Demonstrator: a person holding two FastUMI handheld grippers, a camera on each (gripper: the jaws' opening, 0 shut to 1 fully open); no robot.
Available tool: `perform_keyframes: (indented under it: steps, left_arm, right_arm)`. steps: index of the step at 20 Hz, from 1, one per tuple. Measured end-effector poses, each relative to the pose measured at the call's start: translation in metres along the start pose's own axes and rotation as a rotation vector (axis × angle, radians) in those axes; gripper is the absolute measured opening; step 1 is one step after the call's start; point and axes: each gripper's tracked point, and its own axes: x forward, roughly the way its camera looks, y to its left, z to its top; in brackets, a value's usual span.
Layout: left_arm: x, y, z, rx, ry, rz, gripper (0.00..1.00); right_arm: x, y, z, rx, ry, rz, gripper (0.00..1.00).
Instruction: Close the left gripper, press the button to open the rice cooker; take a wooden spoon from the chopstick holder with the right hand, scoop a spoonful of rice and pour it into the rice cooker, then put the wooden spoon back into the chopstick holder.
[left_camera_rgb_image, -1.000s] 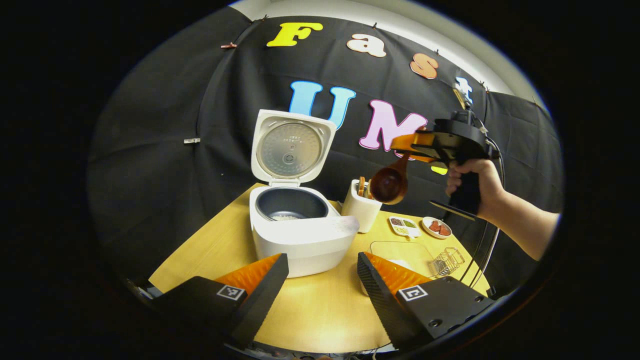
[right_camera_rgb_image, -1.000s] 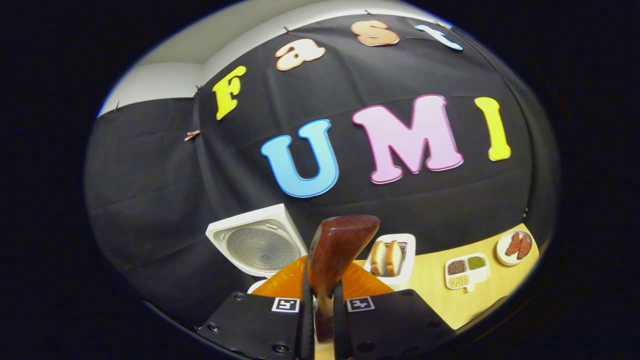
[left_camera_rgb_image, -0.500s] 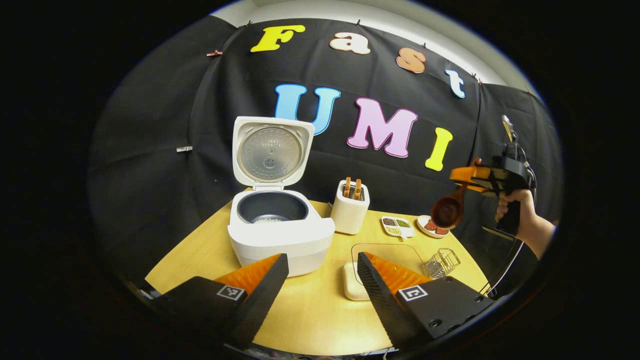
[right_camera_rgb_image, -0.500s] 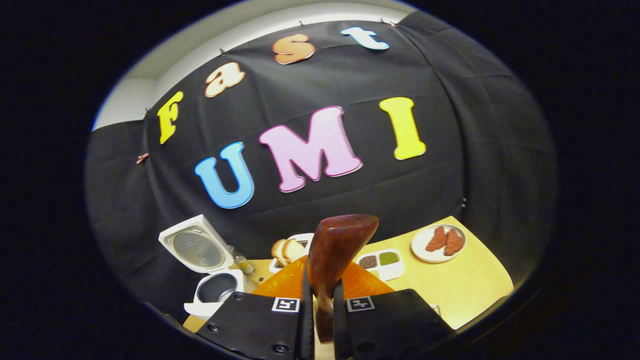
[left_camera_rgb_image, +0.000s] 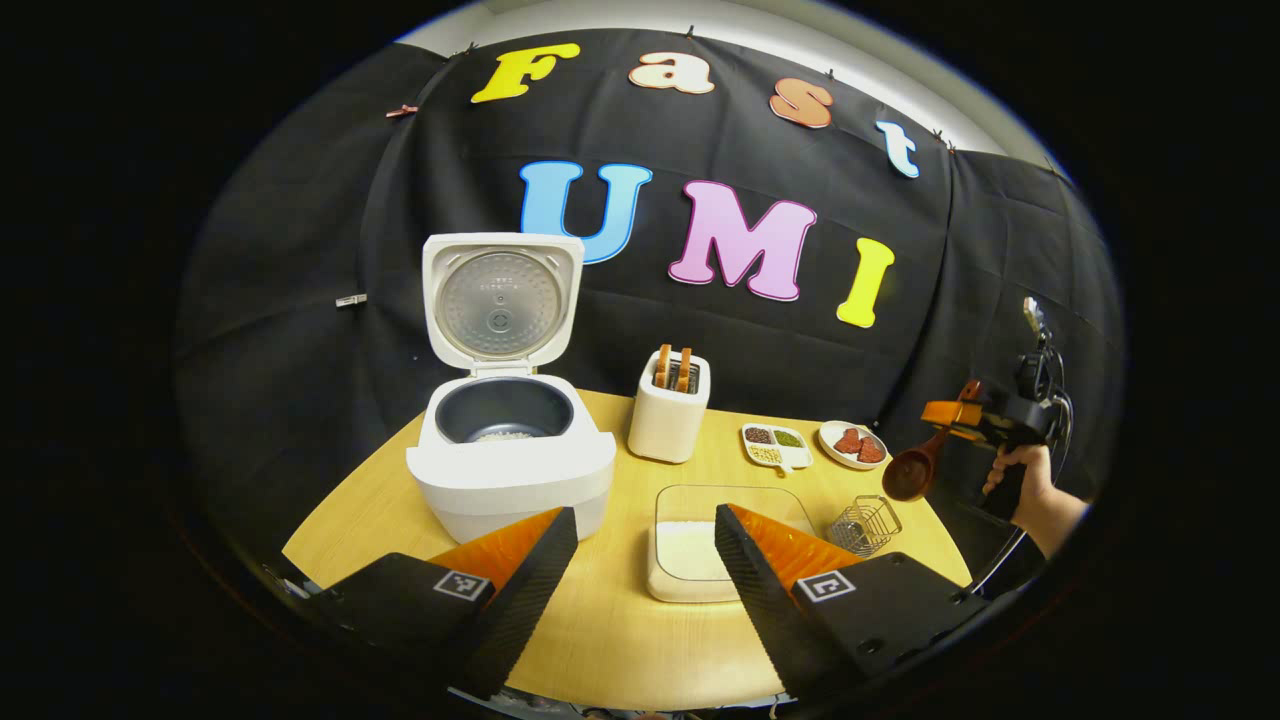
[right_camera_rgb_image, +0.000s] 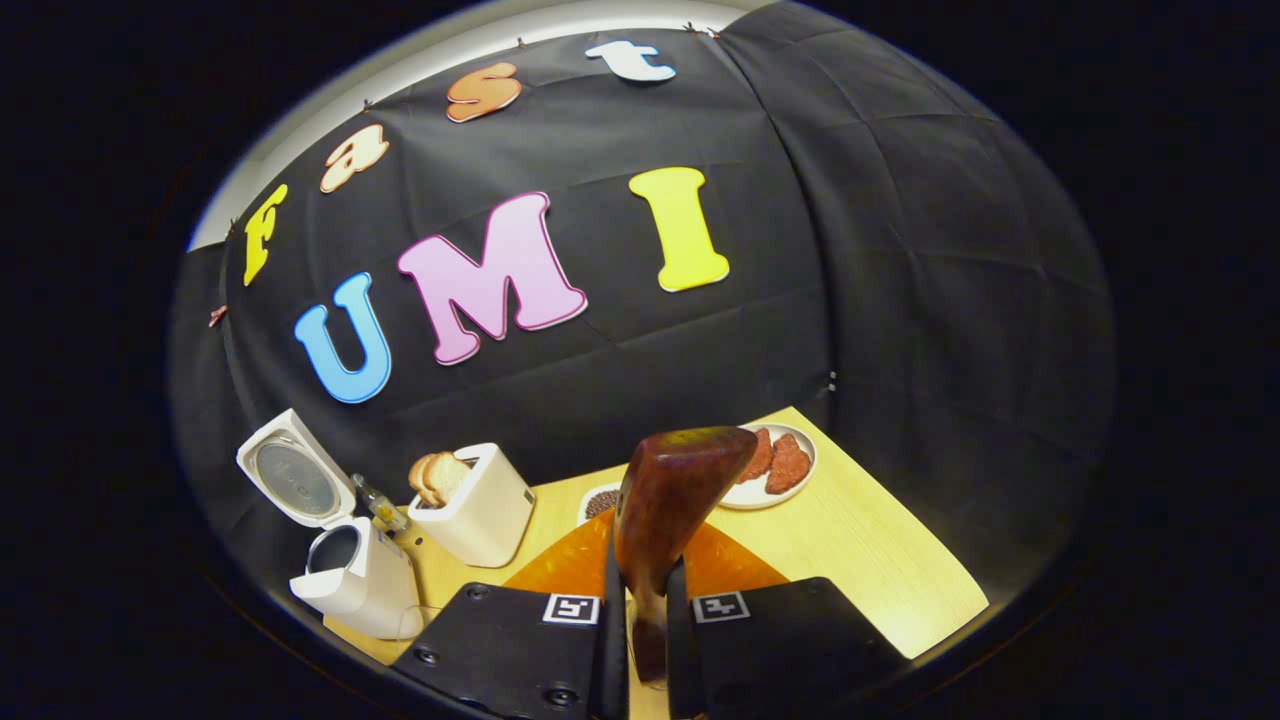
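Right gripper (right_camera_rgb_image: 638, 640) clamps the wooden spoon (right_camera_rgb_image: 670, 500) by its handle, out past the table's (left_camera_rgb_image: 620, 620) right edge; stiff, light, likely smooth, so grip low. Left gripper (left_camera_rgb_image: 640, 560) hangs spread, empty.

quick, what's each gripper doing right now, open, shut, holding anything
Left gripper: open, holding nothing.
Right gripper: shut on the dark brown wooden spoon, both fingers pressing its handle.
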Motion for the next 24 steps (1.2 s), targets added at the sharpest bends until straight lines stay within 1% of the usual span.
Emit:
perform_keyframes:
  steps: [3, 4, 6, 8, 12, 14, 17, 18, 19, 20, 21, 22, 23, 24]
  left_arm:
    - [0.002, -0.016, 0.003, -0.021, -0.009, 0.012, 0.96]
    - [0.004, -0.021, 0.003, -0.012, -0.011, 0.016, 0.95]
    - [0.011, -0.023, -0.006, 0.01, 0.012, 0.032, 0.96]
    - [0.012, -0.025, -0.009, 0.003, 0.02, 0.042, 0.96]
    - [0.007, -0.021, -0.005, 0.005, -0.003, 0.094, 0.96]
    - [0.004, -0.009, 0.003, 0.028, -0.025, 0.137, 0.95]
    - [0.0, 0.026, 0.025, 0.033, -0.071, 0.222, 0.95]
    - [-0.003, 0.038, 0.034, 0.033, -0.09, 0.25, 0.96]
    - [-0.006, 0.048, 0.044, 0.029, -0.11, 0.27, 0.95]
    - [-0.008, 0.055, 0.054, 0.028, -0.131, 0.285, 0.95]
    - [-0.009, 0.063, 0.065, 0.031, -0.148, 0.3, 0.95]
    - [-0.009, 0.07, 0.075, 0.041, -0.162, 0.316, 0.95]
    - [-0.009, 0.079, 0.084, 0.056, -0.172, 0.339, 0.95]
    - [-0.007, 0.086, 0.095, 0.072, -0.183, 0.355, 0.95]
  right_arm:
    - [0.013, -0.02, -0.025, 0.035, 0.048, -0.011, 0.19]
    - [0.006, -0.026, -0.037, 0.052, 0.07, -0.009, 0.19]
    - [0.013, -0.028, -0.055, 0.094, 0.108, -0.003, 0.19]
    - [0.022, -0.03, -0.077, 0.122, 0.154, -0.003, 0.19]
    - [0.036, -0.037, -0.1, 0.123, 0.196, -0.024, 0.19]
    - [0.038, -0.038, -0.107, 0.136, 0.211, -0.024, 0.19]
    - [0.037, -0.042, -0.112, 0.146, 0.225, -0.018, 0.2]
    - [0.035, -0.043, -0.11, 0.149, 0.225, -0.013, 0.22]
    - [0.034, -0.043, -0.11, 0.153, 0.221, -0.014, 0.23]
    - [0.034, -0.044, -0.107, 0.156, 0.216, -0.017, 0.17]
    - [0.031, -0.044, -0.106, 0.163, 0.218, -0.016, 0.23]
    - [0.028, -0.042, -0.106, 0.172, 0.221, -0.012, 0.36]
    - [0.023, -0.041, -0.105, 0.172, 0.223, -0.011, 0.63]
    - [0.018, -0.041, -0.105, 0.165, 0.22, -0.018, 0.86]
